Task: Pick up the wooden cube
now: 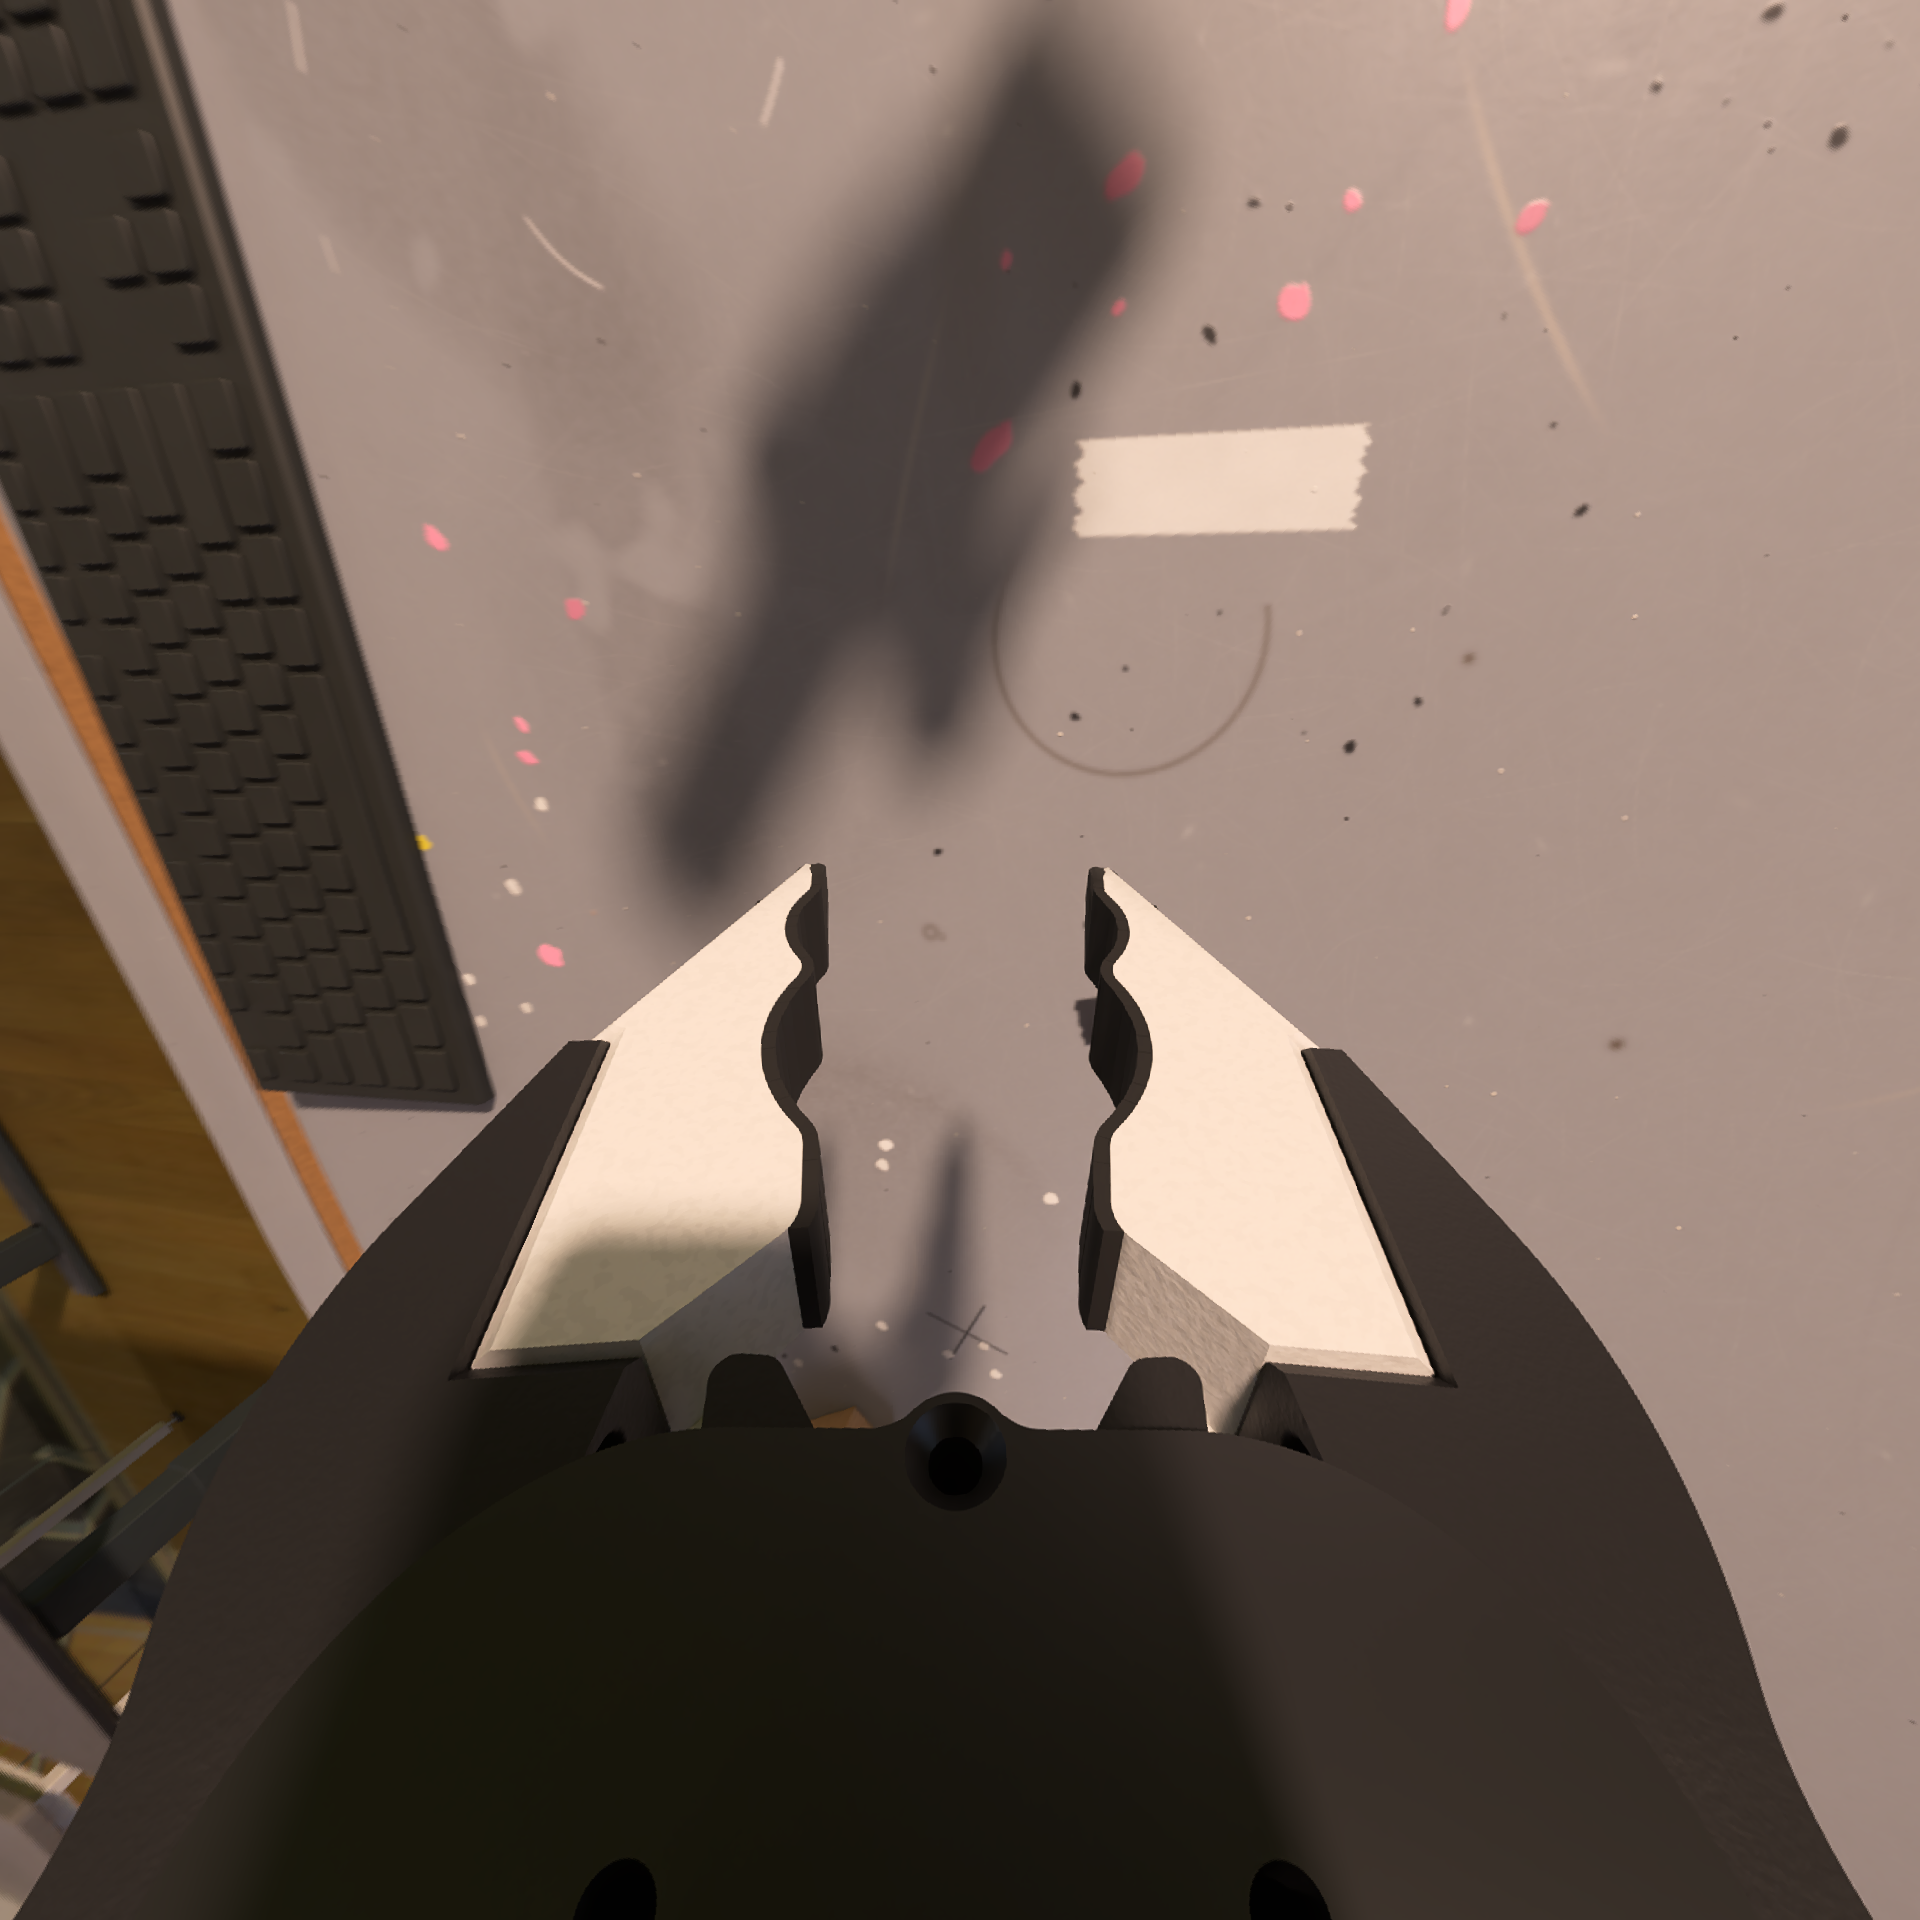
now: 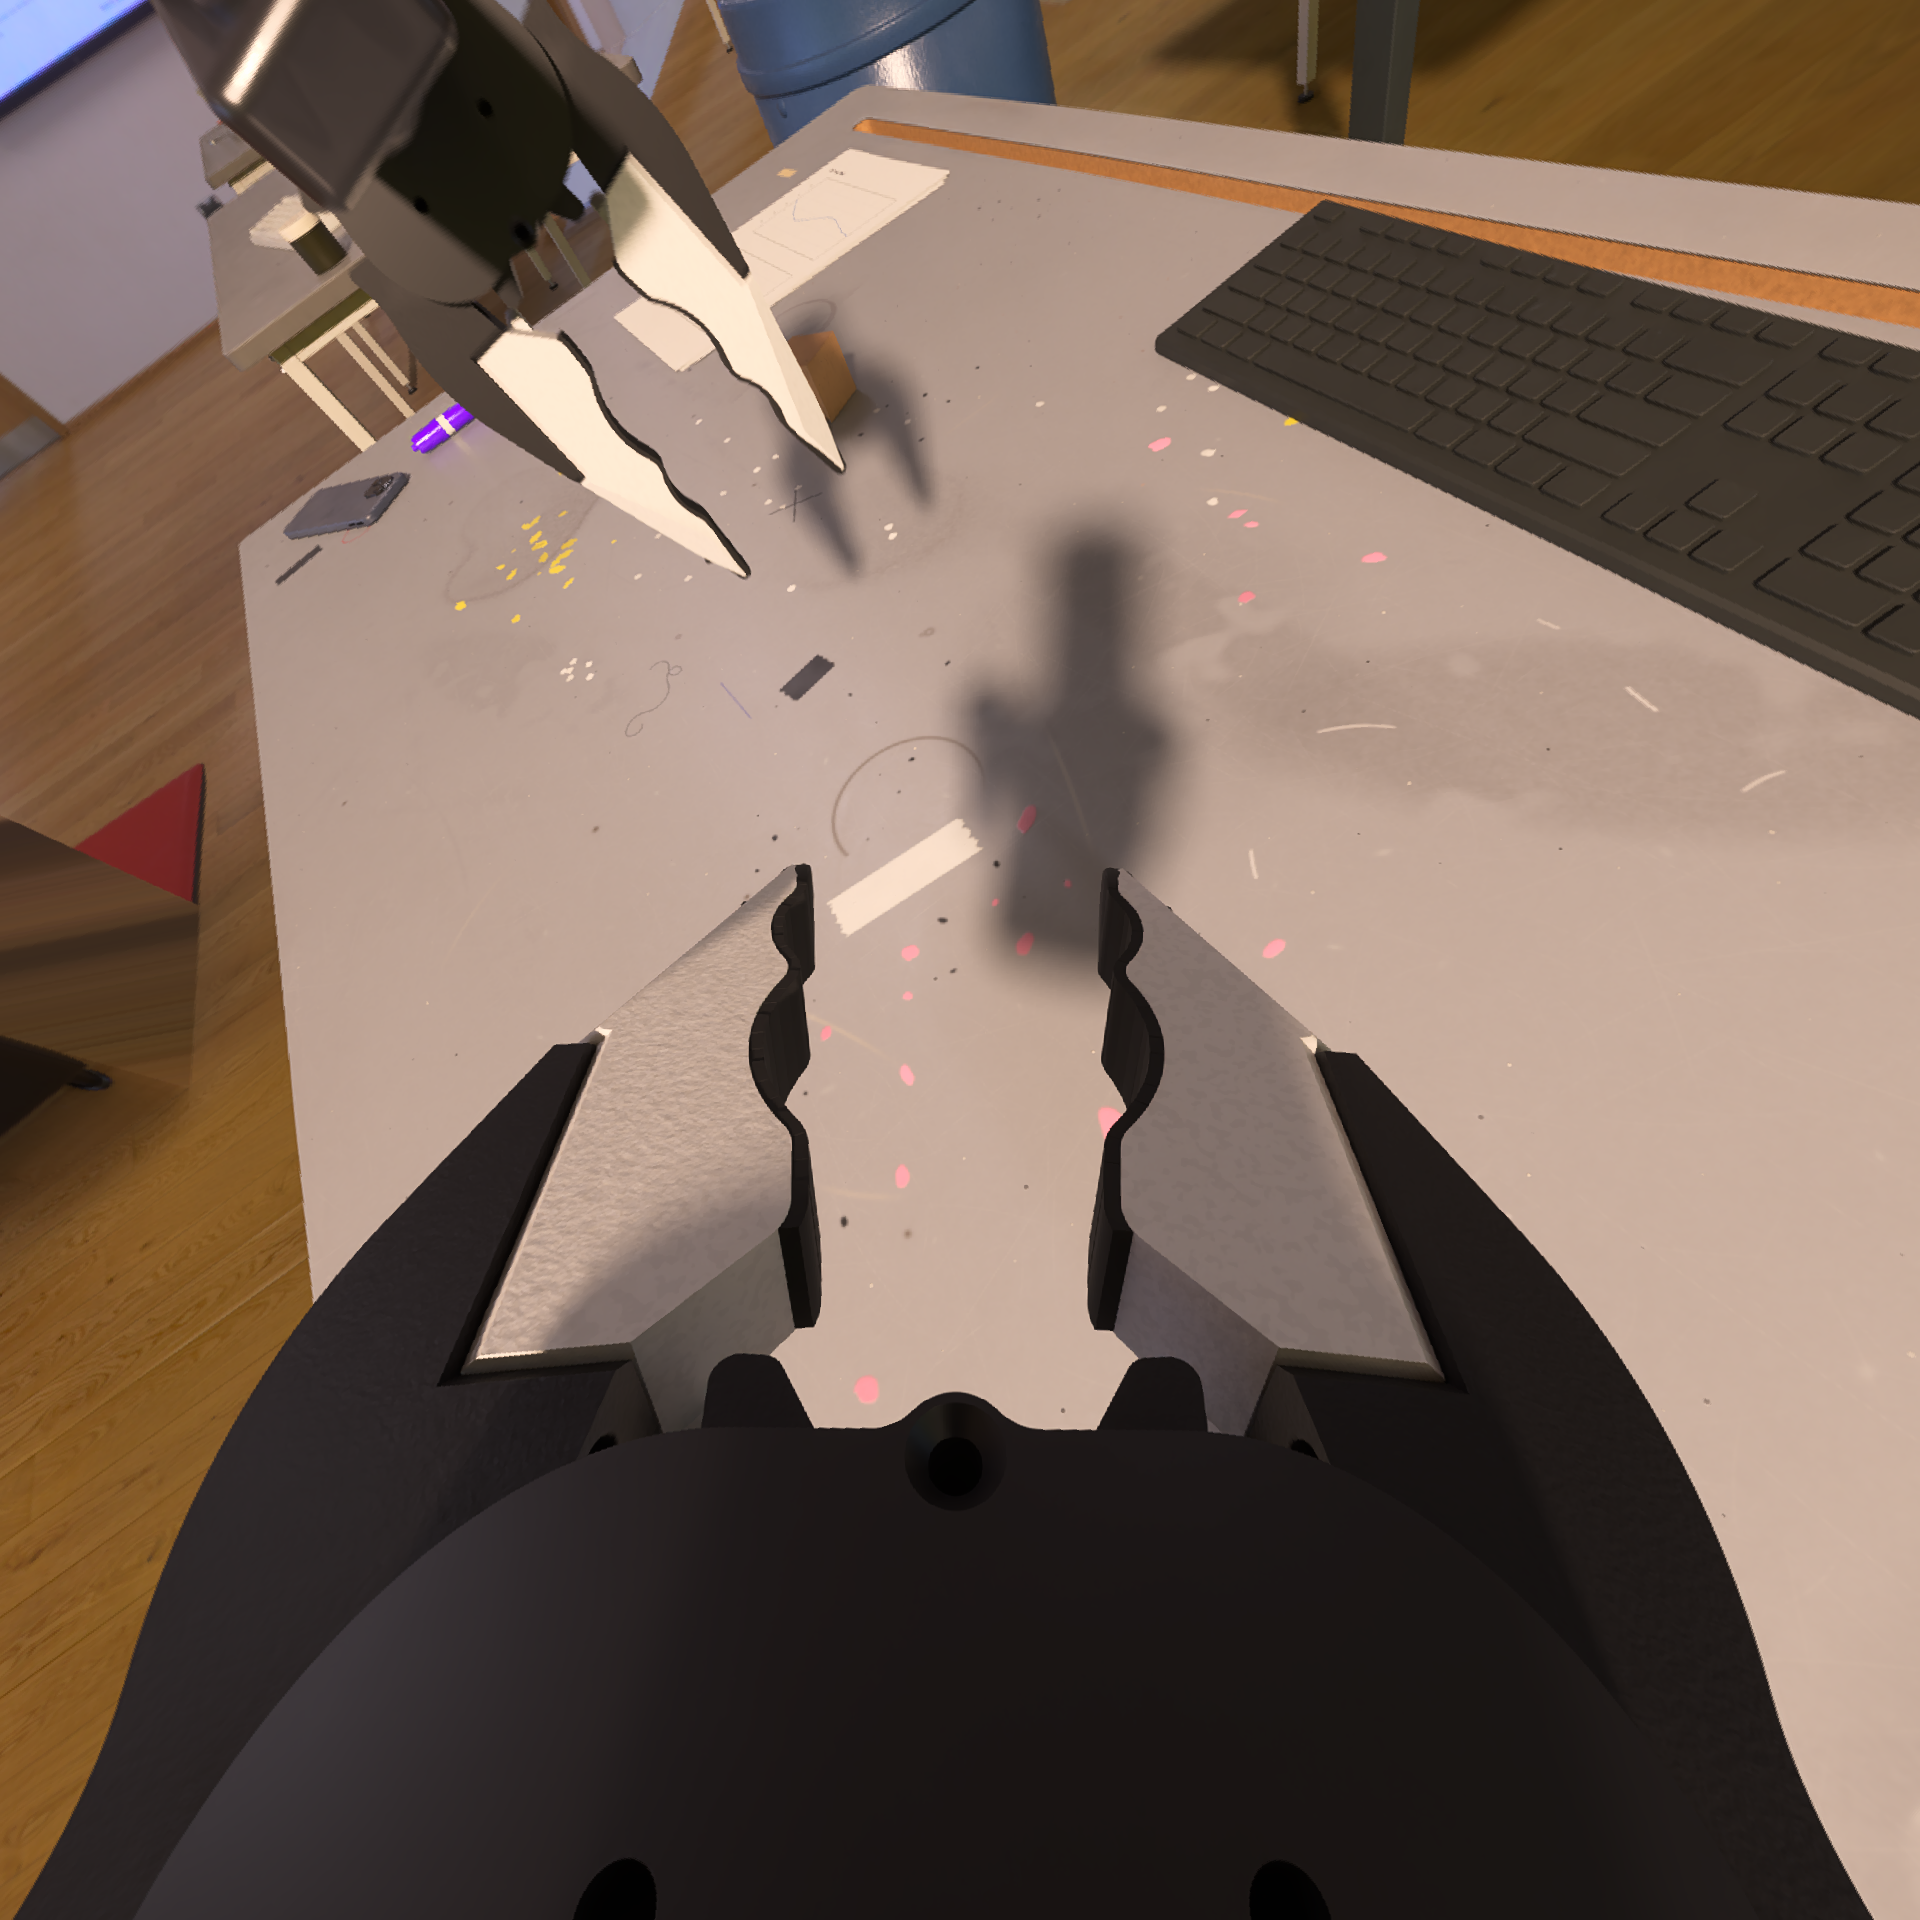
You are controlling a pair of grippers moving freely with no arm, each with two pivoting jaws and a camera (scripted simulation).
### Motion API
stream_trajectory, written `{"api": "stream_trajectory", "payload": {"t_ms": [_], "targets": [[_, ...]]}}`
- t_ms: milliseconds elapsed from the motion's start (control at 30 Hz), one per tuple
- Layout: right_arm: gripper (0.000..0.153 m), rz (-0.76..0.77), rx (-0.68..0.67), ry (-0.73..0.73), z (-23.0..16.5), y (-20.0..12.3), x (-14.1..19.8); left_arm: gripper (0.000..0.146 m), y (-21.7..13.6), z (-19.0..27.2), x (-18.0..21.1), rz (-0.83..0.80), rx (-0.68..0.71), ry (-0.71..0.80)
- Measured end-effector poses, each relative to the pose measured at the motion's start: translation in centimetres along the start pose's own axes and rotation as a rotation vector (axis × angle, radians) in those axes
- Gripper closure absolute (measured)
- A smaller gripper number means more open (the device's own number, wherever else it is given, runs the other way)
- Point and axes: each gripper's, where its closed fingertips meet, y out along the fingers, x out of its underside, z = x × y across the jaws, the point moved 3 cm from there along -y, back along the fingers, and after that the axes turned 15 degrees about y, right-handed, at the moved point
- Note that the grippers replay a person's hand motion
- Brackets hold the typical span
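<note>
We find the left gripper point(image 1: 956, 883) with its 2 white, black-edged fingers point(image 1: 675, 1122) parted wide and nothing between them; bare grey paint-flecked tabletop point(image 1: 1558, 935) shows through the gap. In the right wrist view the same left gripper point(image 2: 795, 520) hangs tilted above the table at 11 o'clock, tips clear of the surface. The small wooden cube point(image 2: 828, 366) sits on the table just behind its far finger, partly hidden by it; whether they touch we cannot tell. In the left wrist view only a brown sliver shows near the finger bases, too small to identify.

The right gripper point(image 2: 956, 883) is likewise spread wide and empty, hovering above the table. A strip of white tape point(image 2: 906, 876) lies just beyond its tips. A long black keyboard point(image 2: 1621, 416) lies at 2 o'clock, well apart. At 10 o'clock we note a grey phone point(image 2: 346, 505) and a purple cylinder point(image 2: 442, 427) near the table's edge, and a white sheet of paper point(image 2: 831, 213) beyond the cube.
</note>
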Motion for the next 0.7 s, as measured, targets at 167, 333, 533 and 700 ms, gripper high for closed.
{"api": "stream_trajectory", "payload": {"t_ms": [167,333,533,700], "targets": [[0.097,-0.006,-0.007,0.005,0.1,0.2,-0.1,0.096,2.7,0.6,0.7,-0.022,0.015,-0.008],[0.097,-0.039,-0.005,0.008,0.2,0.6,0.3,0.093,3.3,0.7,1.0,0.042,0.047,-0.068],[0.097,-0.056,-0.008,0.011,0.4,0.8,0.4,0.087,-0.5,-0.6,2.8,0.114,-0.007,-0.133],[0.097,-0.055,-0.003,0.018,0.6,0.7,0.5,0.089,-9.0,-3.7,10.8,0.106,-0.194,-0.278]]}}
